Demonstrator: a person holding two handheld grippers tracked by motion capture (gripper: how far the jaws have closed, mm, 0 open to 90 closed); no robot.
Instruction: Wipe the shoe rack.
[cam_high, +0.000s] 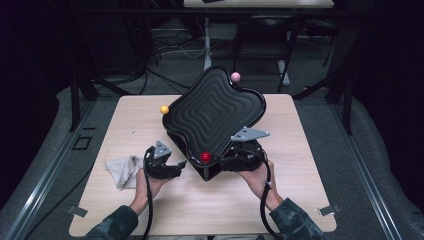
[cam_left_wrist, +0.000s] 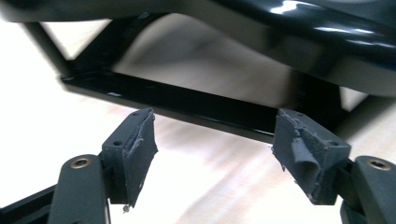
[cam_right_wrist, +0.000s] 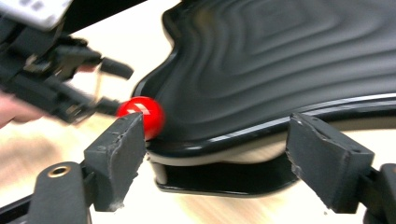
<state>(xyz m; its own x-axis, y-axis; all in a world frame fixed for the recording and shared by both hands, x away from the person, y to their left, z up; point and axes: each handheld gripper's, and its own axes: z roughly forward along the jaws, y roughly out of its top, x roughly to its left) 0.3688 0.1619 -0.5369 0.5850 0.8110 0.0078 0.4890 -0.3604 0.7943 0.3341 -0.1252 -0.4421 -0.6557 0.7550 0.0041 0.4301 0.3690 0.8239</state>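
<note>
A glossy black tray with a ribbed, wavy top stands tilted on a black base in the middle of the table. Coloured balls sit at its corners: a red ball nearest me, a yellow ball at the left, a pink ball at the back. My left gripper is open just left of the red corner, nothing between its pads, and it faces the base's black bar. My right gripper is open at the tray's near rim, its left pad beside the red ball, not pressing.
A crumpled grey cloth lies on the wooden table left of my left hand. In the right gripper view the left gripper is just beyond the red ball. Dark frames, cables and a stand crowd the floor behind the table.
</note>
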